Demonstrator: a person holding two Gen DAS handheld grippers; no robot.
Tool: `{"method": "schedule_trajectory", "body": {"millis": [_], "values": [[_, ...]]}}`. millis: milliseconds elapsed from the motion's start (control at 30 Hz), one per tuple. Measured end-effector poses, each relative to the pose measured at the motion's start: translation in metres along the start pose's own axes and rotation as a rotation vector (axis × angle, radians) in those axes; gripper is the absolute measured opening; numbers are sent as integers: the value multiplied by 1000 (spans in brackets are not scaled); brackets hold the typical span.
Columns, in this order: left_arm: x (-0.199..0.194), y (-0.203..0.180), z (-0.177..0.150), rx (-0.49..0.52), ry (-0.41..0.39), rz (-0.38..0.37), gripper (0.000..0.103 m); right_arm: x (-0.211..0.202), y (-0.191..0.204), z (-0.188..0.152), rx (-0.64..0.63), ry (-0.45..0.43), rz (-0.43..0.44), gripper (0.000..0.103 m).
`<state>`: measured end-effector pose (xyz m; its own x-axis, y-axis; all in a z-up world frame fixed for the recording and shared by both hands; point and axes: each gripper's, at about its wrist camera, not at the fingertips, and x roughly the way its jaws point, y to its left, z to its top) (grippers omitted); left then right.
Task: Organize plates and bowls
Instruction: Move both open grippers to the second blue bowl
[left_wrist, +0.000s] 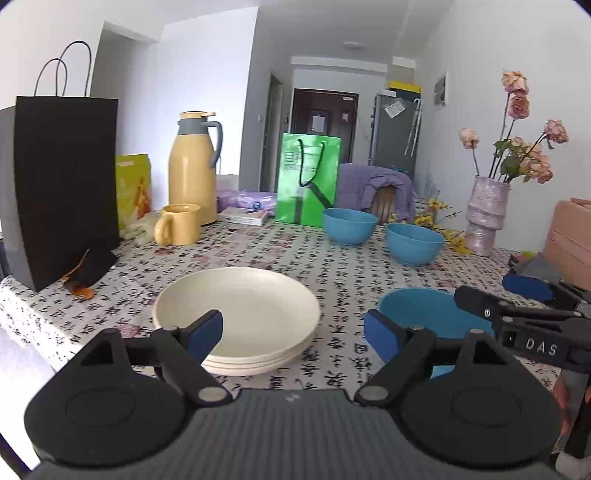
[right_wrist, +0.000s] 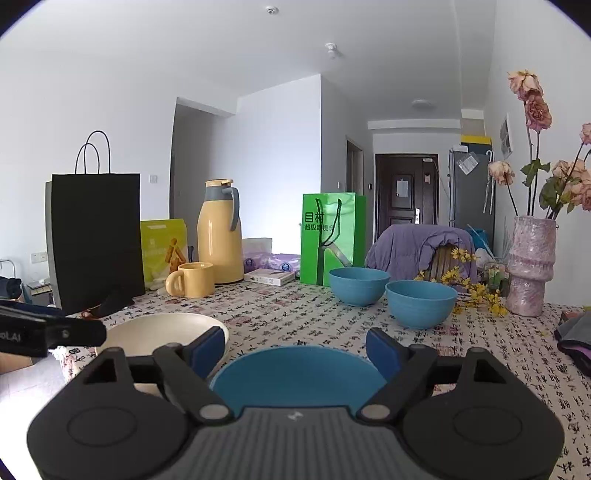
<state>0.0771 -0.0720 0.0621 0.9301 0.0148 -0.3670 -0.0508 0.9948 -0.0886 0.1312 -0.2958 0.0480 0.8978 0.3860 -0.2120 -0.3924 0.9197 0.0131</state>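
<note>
Both tools wide and empty: left tool (left_wrist: 293, 334) faces the cream plate stack (left_wrist: 236, 314), right tool (right_wrist: 295, 350) sits over the near blue bowl (right_wrist: 295, 376), two far bowls (right_wrist: 421, 301) ahead-right on table (right_wrist: 295, 314), right hand nearer.

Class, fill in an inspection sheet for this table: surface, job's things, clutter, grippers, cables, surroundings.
Surface: table under a cloth printed with characters.
Job's things: stack of cream plates; near blue bowl; two far blue bowls.
Clutter: yellow thermos, yellow mug, black bag, green bag, vase of flowers.
Grippers: left gripper open; right gripper open, empty.
Cables: nothing seen.
Surroundings: dark door, draped chair.
</note>
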Motion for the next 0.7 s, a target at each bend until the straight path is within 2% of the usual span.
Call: {"method": "schedule_trajectory", "body": {"millis": [67, 200, 433, 700], "values": [[2, -3, -2, -11, -2, -23, 86, -5, -4, -1, 1, 1, 6, 91], [5, -10, -6, -5, -4, -69, 86, -15, -13, -3, -10, -9, -50, 91], [20, -25, 5, 33, -20, -171, 88, -20, -42, -15, 88, -17, -169, 91], [53, -45, 23, 47, -15, -288, 88, -16, -68, -16, 120, 37, -284, 91]]}}
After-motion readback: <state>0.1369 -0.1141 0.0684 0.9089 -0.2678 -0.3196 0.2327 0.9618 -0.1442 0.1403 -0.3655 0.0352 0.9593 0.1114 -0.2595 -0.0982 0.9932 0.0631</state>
